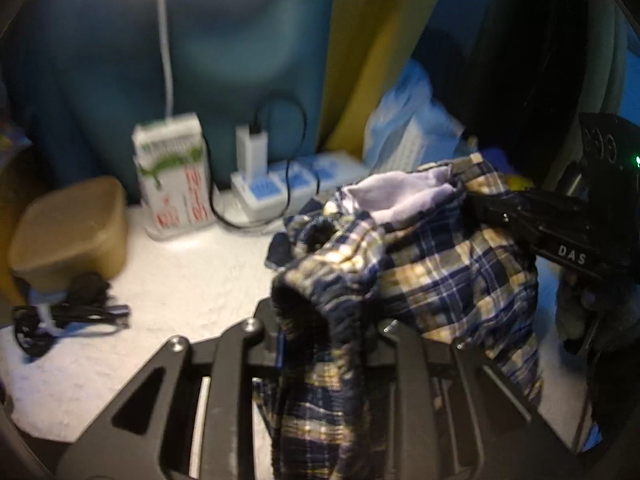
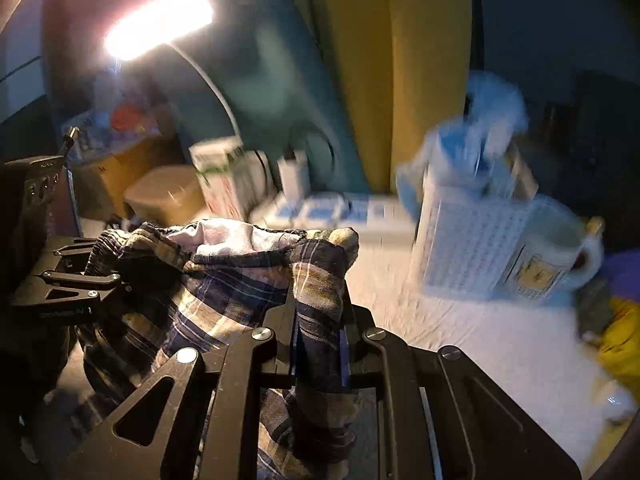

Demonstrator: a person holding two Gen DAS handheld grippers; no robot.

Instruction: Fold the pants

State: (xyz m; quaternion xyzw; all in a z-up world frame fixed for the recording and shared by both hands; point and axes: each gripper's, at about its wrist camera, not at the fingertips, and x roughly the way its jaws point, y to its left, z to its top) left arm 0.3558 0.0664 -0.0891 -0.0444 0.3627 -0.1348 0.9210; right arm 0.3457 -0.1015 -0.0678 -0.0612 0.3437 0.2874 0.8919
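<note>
jaws first: the left gripper (image 1: 316, 320) is clenched on a bunched edge of the blue-and-cream plaid cotton pants (image 1: 432, 264), with cloth spilling up over its fingers and down through its frame. the right gripper (image 2: 318, 320) pinches another part of the same edge, a dark fold of fabric standing up between its fingers. seen from the left wrist, the right gripper comes in from the right side, its black arm reaching into the waist opening where the pale lilac lining shows.

pants hang slack between the two grippers, held above the white tabletop (image 1: 192, 280) rather than lying flat on it — most of the garment droops below the grip points, out of sight.

to do this step well, it looks best to draw the two grippers apart until the held edge runs straight, so the legs can drop evenly before laying them down. both pinches seem shallow and bunched; a sharp tug could slip one.

room is tight at the back: a white-and-green carton (image 1: 172, 176), a white power strip with a charger plugged in (image 1: 288, 184), a tan lidded box (image 1: 72, 232) and a coil of black cable (image 1: 64, 316) stand there, and a white mug (image 2: 556, 252) sits to the right.
</note>
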